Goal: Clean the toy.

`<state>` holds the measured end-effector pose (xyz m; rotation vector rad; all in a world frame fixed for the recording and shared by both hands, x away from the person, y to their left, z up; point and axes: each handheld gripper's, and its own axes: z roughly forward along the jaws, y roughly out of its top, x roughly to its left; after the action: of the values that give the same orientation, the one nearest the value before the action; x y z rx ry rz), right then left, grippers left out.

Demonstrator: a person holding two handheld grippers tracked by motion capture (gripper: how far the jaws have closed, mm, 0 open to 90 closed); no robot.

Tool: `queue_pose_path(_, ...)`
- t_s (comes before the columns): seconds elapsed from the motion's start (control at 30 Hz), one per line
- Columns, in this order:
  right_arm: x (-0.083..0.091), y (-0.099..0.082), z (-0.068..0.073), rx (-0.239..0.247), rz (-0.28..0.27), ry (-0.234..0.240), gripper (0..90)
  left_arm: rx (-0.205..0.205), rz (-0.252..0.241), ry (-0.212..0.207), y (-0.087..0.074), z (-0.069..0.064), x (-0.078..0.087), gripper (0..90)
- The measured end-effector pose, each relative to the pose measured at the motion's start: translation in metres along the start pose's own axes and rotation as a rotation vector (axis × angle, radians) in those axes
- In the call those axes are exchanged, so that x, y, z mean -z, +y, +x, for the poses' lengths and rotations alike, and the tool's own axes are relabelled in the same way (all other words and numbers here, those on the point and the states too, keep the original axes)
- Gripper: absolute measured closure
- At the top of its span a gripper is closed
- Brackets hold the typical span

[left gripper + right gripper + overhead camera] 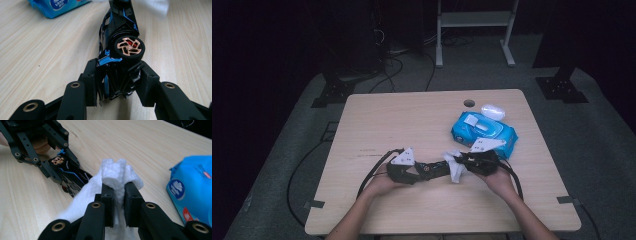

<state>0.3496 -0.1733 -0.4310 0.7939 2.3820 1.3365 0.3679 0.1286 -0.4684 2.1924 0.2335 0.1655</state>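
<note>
Clamping the black-and-blue toy car (117,50) in left gripper (117,82), nose hiding under white wipe (117,173) bunched tight in right gripper (119,195); wipes pack (192,190) getting cut off.

This looks like a lab or recording room set up for filming work at a table, not a home. A plain light-wood table (412,120) with a round cable hole (469,103) near its far edge stands alone on grey carpet (602,150). Dark curtains or walls close off the far side. Black cables (397,65) trail over the floor on the far left, beside black metal stand feet (332,90) at the far left and far right (560,87). A white metal frame (474,30) stands far behind the table.
</note>
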Motion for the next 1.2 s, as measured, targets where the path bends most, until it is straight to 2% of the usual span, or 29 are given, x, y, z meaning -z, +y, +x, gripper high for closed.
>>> queue_pose_path(0.17,-0.005,0.004,0.007,0.035,0.013,0.008,79.4,0.012,0.013,-0.015,0.002,0.001,0.001,57.4)
queue_pose_path(0.27,-0.01,0.009,0.012,0.056,0.028,0.006,79.4,0.021,0.001,-0.018,0.009,0.001,0.001,47.5)
queue_pose_path(0.37,-0.015,0.015,0.015,0.058,0.034,0.002,79.5,0.02,0.03,-0.004,0.016,0.001,-0.003,40.2)
queue_pose_path(0.43,-0.021,0.019,0.021,0.058,0.026,0.02,79.8,0.029,0.038,0.004,0.019,0.002,-0.006,38.6)
queue_pose_path(0.5,-0.028,0.025,0.028,0.073,0.022,0.045,79.8,0.028,0.063,0.019,0.022,0.003,-0.009,40.3)
queue_pose_path(0.57,-0.036,0.028,0.034,0.078,0.018,0.076,79.8,0.029,0.082,-0.003,0.022,0.005,-0.012,45.4)
queue_pose_path(0.63,-0.042,0.028,0.038,0.086,0.026,0.08,79.9,0.008,0.093,-0.006,0.022,0.003,-0.013,56.0)
queue_pose_path(0.7,-0.042,0.028,0.036,0.083,0.025,0.082,79.9,0.006,0.094,-0.006,0.022,0.003,-0.012,56.8)
queue_pose_path(1.0,-0.015,0.014,0.012,0.05,0.026,-0.007,79.8,0.001,0.103,-0.01,0.014,0.006,0.0,57.0)
queue_pose_path(1.1,-0.01,0.009,0.008,0.031,0.022,-0.01,79.9,0.003,0.108,-0.016,0.01,0.006,0.007,57.0)
queue_pose_path(1.2,-0.014,0.012,0.013,0.039,0.013,0.01,79.9,0.006,0.112,-0.017,0.009,0.006,0.008,56.8)
